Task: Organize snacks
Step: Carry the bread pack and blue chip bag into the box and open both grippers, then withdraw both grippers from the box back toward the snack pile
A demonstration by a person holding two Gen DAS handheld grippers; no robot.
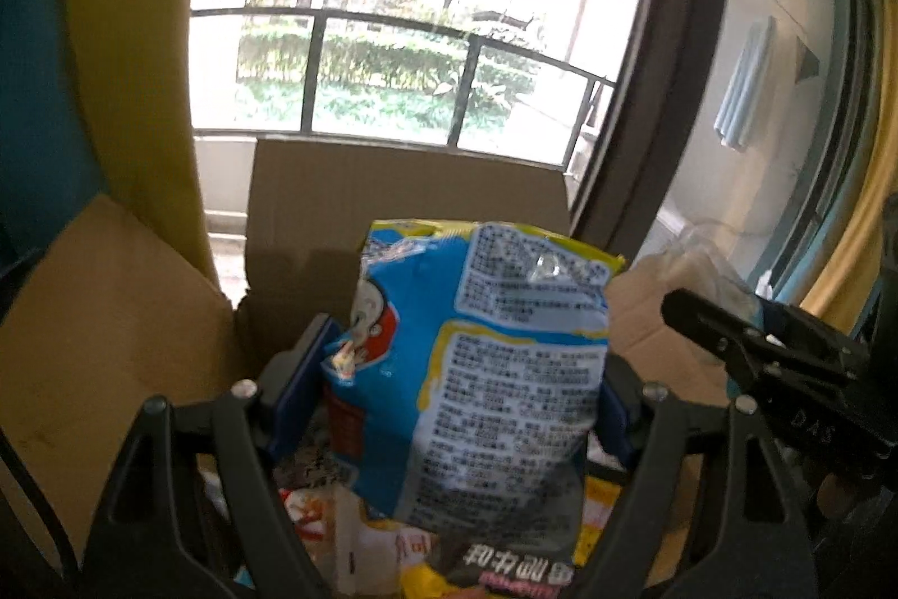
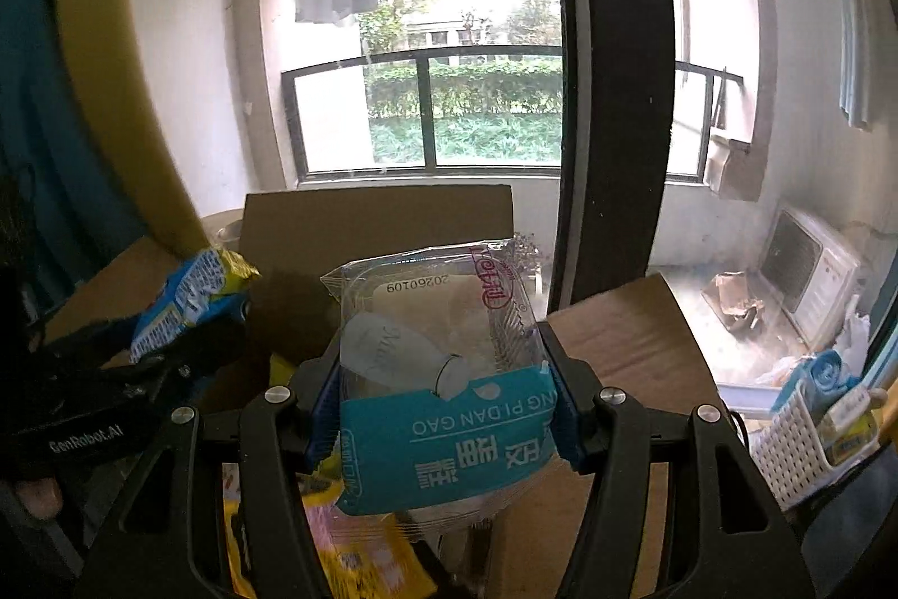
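My left gripper [image 1: 454,374] is shut on a blue and yellow snack bag [image 1: 482,363] and holds it upright above an open cardboard box [image 1: 393,200]. My right gripper [image 2: 449,402] is shut on a clear cake packet with a teal label [image 2: 443,374], also above the box [image 2: 370,223]. The blue bag also shows at the left of the right wrist view [image 2: 191,301]. The right gripper shows at the right of the left wrist view [image 1: 752,346]. Several other snack packets [image 1: 348,531] lie inside the box below.
The box flaps [image 1: 101,318] stand open on the left and right [image 2: 623,346]. A glass balcony door with a dark frame [image 2: 612,94] is behind the box. A white slotted basket [image 2: 802,436] with items sits at the far right.
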